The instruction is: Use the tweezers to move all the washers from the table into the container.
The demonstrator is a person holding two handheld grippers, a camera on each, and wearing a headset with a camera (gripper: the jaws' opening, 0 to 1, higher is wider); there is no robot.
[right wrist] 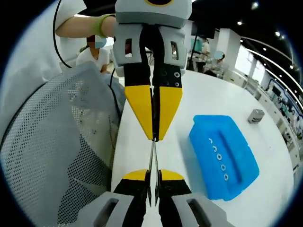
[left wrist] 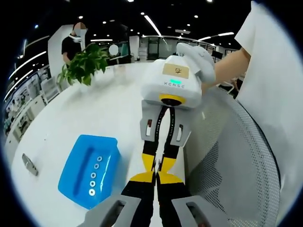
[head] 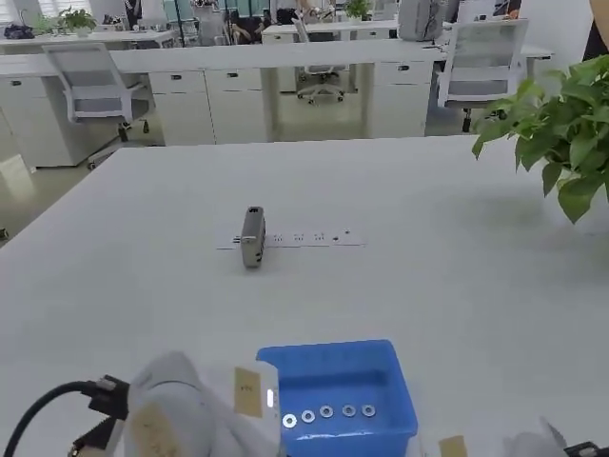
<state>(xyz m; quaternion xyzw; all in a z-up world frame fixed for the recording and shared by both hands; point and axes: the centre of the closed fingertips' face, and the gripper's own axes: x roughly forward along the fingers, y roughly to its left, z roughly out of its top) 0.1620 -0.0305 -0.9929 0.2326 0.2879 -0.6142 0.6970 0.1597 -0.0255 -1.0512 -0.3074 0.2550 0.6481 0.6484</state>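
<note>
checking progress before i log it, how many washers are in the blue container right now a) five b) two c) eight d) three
a: five washers lie in a single row inside the blue container, countable in the head view and in both gripper views, while the right gripper is shut on the tweezers.

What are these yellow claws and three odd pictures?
A person holds a two-jaw gripper in each hand; no robot arm. One picture comes from a headset camera looking down at the table; the two round ones come from cameras riding on the grippers. On the table sit a blue container with five washers in a row, a small metal block and a plant. The right gripper, jaws closed, holds thin tweezers whose far end meets the closed tips of the left gripper.
</note>
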